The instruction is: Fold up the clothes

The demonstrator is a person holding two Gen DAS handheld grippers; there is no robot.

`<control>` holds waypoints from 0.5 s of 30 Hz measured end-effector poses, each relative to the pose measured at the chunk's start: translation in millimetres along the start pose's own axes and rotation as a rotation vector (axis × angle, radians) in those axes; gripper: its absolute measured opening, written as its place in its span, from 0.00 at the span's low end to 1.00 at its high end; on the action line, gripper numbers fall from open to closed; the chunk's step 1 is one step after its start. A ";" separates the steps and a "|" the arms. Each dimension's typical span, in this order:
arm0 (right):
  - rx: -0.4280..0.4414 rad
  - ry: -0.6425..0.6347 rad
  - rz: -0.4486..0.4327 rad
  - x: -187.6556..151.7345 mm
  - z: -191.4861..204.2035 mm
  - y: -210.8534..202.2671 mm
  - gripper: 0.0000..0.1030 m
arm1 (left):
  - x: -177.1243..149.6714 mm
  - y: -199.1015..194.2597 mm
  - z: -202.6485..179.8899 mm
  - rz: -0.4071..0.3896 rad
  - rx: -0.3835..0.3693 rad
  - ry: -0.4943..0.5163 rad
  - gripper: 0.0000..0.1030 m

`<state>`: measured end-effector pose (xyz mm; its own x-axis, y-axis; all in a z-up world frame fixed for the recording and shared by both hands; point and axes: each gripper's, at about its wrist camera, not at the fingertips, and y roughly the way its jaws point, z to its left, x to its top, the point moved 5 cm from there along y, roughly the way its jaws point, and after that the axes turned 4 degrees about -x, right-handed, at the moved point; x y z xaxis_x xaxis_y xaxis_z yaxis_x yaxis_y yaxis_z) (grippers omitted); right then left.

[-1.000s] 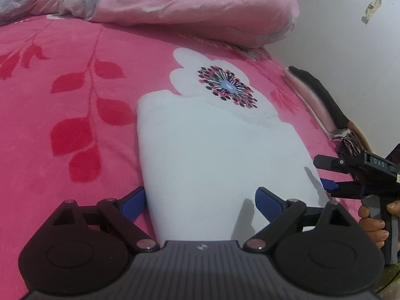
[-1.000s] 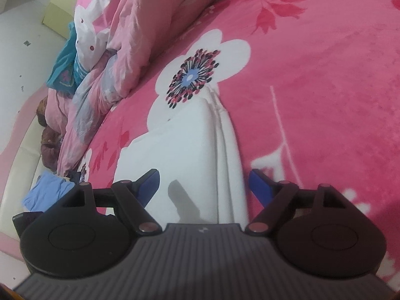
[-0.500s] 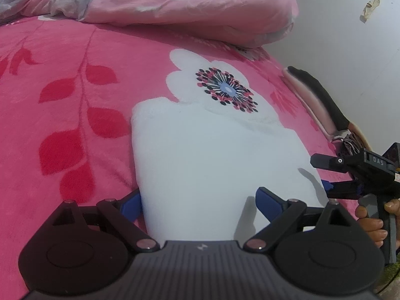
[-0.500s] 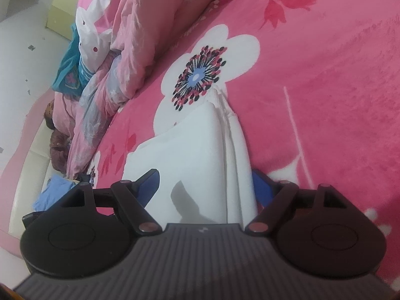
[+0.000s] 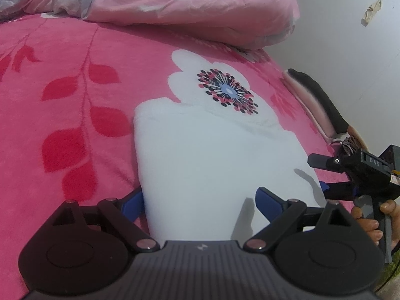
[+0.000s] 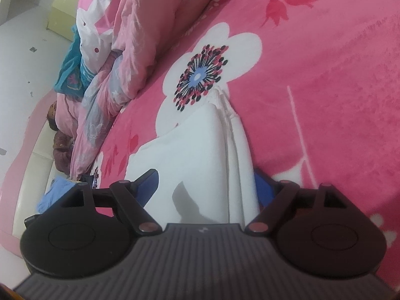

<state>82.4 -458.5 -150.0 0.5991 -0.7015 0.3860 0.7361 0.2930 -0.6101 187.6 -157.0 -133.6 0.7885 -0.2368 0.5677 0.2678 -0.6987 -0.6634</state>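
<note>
Both pairs of jaws are seen spread wide, and nothing is pinched by them. In the left wrist view, the left gripper [image 5: 200,200] is held over the near end of the folded white garment [image 5: 215,160]; its left blue pad [image 5: 133,203] is placed just beside the garment's left edge, over the pink blanket [image 5: 75,57], while its right pad is placed above the white cloth itself. In the right wrist view, the right gripper [image 6: 207,187] is set across the near end of the same folded white garment [image 6: 197,155]: the left pad is seen over the cloth, and the right pad [image 6: 261,190] is partly hidden behind the stacked layered edge of the garment. Whether the pads touch the cloth cannot be told.

The garment is laid flat on the blanket, with its far end reaching the white printed flower [image 5: 212,85]. The right gripper is also shown at the right border of the left wrist view, held by a hand [image 5: 372,222]. Behind, a crumpled pink quilt [image 5: 187,0] is piled on the bed.
</note>
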 end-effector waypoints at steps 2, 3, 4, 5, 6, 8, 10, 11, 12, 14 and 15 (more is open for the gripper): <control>-0.003 -0.003 0.000 -0.4 0.7 -0.2 0.79 | -1.2 -1.2 -0.6 0.001 0.002 0.001 0.91; -0.003 -0.003 0.001 -0.6 0.9 -0.4 0.79 | -1.7 -1.8 -0.9 0.002 0.003 0.001 0.91; -0.003 -0.003 0.002 -0.8 1.0 -0.6 0.79 | -2.3 -2.5 -1.2 0.002 0.004 0.002 0.91; -0.003 -0.003 0.003 -1.0 1.1 -0.8 0.79 | -3.1 -3.3 -1.5 0.003 0.005 0.001 0.91; -0.003 -0.002 0.004 -1.2 1.2 -1.1 0.78 | -3.9 -4.1 -2.0 0.003 0.004 -0.001 0.91; -0.005 -0.005 0.009 -3.4 2.4 -2.6 0.78 | -6.4 -5.0 -3.4 0.002 0.005 0.000 0.91; -0.005 -0.009 0.017 -6.8 3.4 -5.2 0.78 | -8.9 -5.5 -5.1 0.001 0.010 0.007 0.91; -0.003 -0.012 0.023 -8.7 3.8 -6.9 0.78 | -9.8 -5.9 -5.8 0.001 0.012 0.012 0.90; 0.000 -0.014 0.029 -10.6 4.0 -8.7 0.78 | -10.7 -6.4 -6.4 0.000 0.013 0.017 0.90; 0.006 -0.022 0.044 -14.1 3.8 -11.8 0.78 | -11.4 -6.4 -5.0 -0.004 0.007 0.021 0.89; 0.009 -0.026 0.050 -15.0 3.7 -12.5 0.78 | -11.6 -6.3 -4.0 -0.007 0.003 0.022 0.89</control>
<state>65.4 -449.3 -145.7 0.6433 -0.6684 0.3734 0.7078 0.3332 -0.6229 174.6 -152.5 -134.1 0.7743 -0.2468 0.5827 0.2749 -0.6982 -0.6610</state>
